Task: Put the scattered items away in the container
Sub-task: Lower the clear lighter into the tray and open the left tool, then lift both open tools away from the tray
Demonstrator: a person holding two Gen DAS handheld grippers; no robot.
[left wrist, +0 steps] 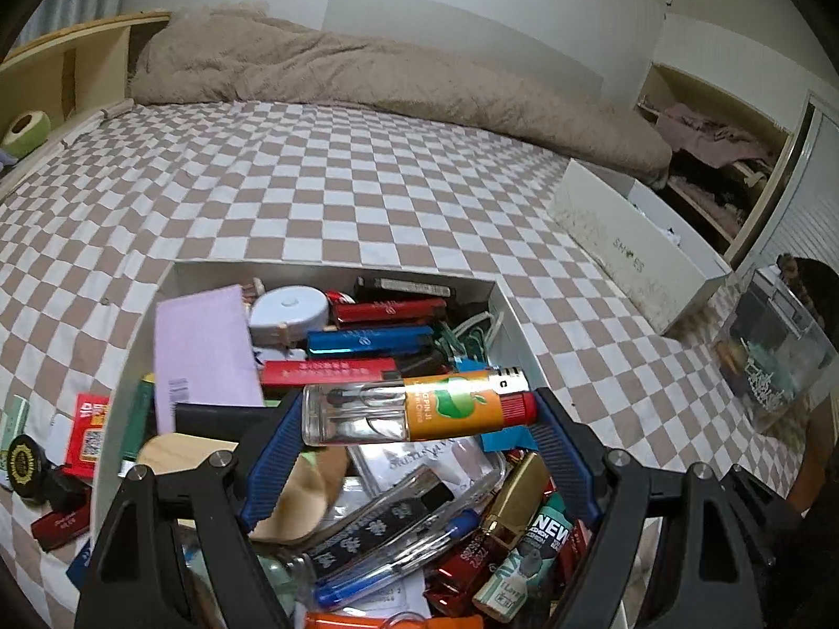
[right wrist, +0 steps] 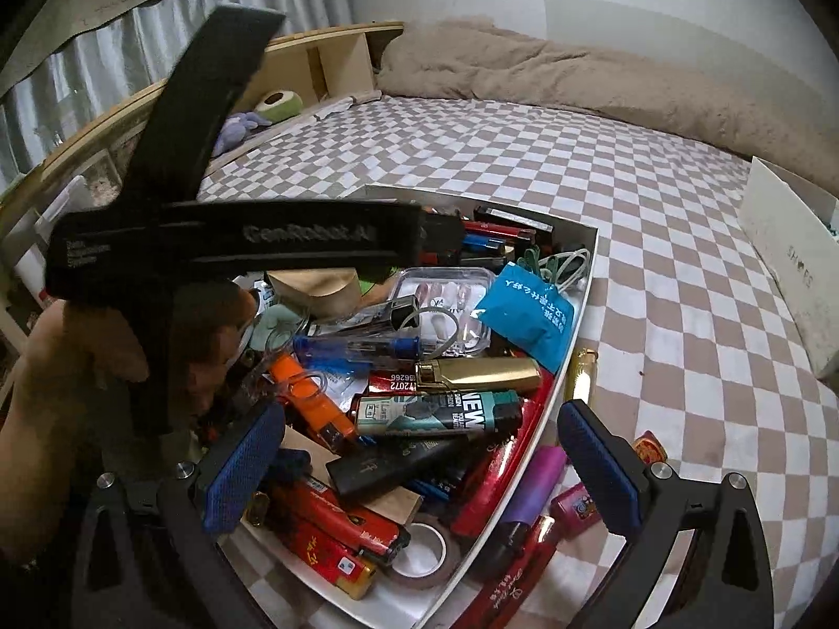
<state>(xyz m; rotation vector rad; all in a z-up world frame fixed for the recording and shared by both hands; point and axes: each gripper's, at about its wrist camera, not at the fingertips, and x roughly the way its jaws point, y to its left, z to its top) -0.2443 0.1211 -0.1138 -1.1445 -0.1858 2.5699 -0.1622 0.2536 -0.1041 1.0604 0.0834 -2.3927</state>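
The left gripper [left wrist: 419,414] pinches one clear lighter [left wrist: 419,411] endwise between its two blue pads, above the white box [left wrist: 506,309] on the checked bed [left wrist: 367,183]. The box is heaped: I count at least three red lighters, one blue, one gold [right wrist: 480,373], one teal [right wrist: 440,414]. The right gripper [right wrist: 419,464] hangs spread and empty over the box's near corner. Outside its right wall lie one purple lighter [right wrist: 532,487] and two red ones. One shoebox [left wrist: 629,241] stands well apart.
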